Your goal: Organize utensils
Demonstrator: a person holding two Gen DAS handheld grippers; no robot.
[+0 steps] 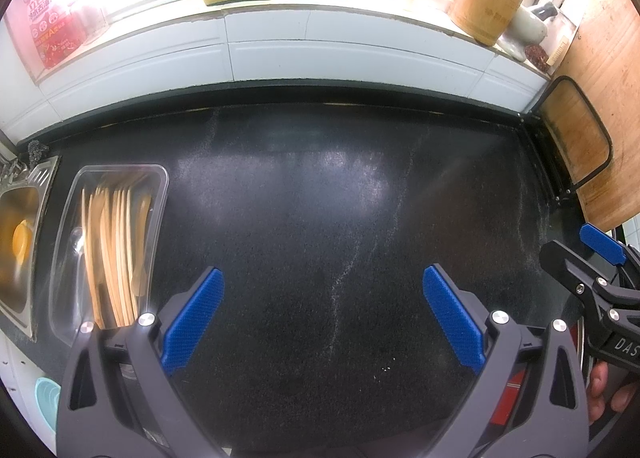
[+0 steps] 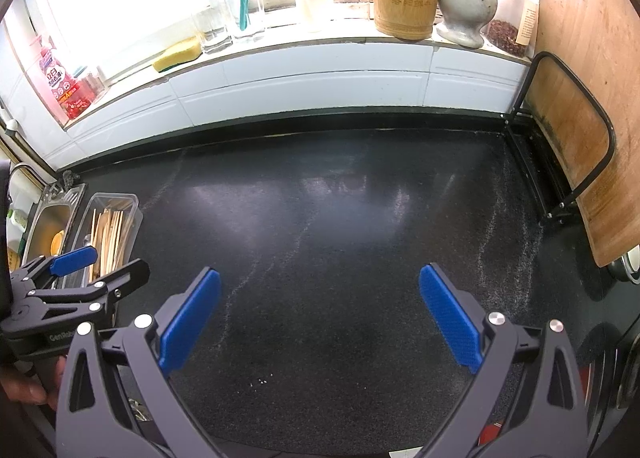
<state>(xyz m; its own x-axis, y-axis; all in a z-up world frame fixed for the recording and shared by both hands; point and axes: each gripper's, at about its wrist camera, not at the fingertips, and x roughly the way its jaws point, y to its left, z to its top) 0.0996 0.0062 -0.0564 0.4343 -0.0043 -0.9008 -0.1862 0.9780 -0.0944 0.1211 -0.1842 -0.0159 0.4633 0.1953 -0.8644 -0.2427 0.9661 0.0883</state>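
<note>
Over the dark countertop [image 1: 320, 217], my left gripper [image 1: 324, 314] and right gripper [image 2: 320, 314] hang spread wide, holding nothing. Wooden utensils [image 1: 116, 250] lie in the clear tray [image 1: 160, 193], far left beside the sink [image 1: 24, 217].

Both wrist views look down, close, over one shared dark countertop [image 1: 320, 197], facing the windowsill [image 2: 320, 45].

Utensils [image 1: 116, 254] lie in a tray [image 1: 66, 242] at the surface's [image 1: 320, 217] left edge, beside the sink [image 1: 20, 242]; cutting board [image 2: 580, 117] stands right.
</note>
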